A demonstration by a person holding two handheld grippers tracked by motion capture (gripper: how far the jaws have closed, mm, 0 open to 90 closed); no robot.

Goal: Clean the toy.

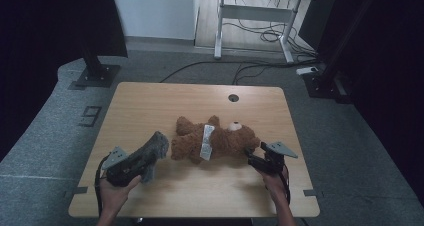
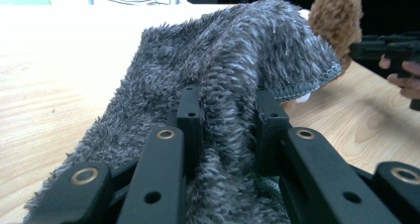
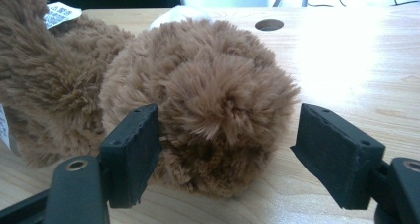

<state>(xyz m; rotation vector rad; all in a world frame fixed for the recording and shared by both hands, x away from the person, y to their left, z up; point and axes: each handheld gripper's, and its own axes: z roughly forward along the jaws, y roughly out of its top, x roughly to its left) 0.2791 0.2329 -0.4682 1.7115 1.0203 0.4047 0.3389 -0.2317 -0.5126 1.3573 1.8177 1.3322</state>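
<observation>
Lying across the middle of the wooden table [image 1: 150,98], the brown teddy bear [image 1: 220,142] rests on its back with its head toward the right gripper [image 1: 250,156] and its legs toward the left gripper [image 1: 150,153]. A white label [image 1: 206,142] with printed marks lies over its belly, and a pale snout shows at the far side of its head.

From the left gripper view, the two black jaws are clenched on a fold of a grey fluffy fabric piece [image 2: 223,60], which bunches up between the pads and drapes down onto the tabletop at the left. Its stitched hem shows at the right edge, just beside one brown leg of the bear. In the high view the grey fabric rises from that gripper and ends close to the bear's legs.

Seen from the right gripper view, the jaws stand wide apart on either side of a rounded part of the bear's head, probably an ear. The left pad [image 3: 133,152] touches or nearly touches the fur, while the right pad [image 3: 337,154] stands clear of it, so the bear is released, not gripped. A round cable hole [image 3: 269,24] sits in the table beyond the bear
</observation>
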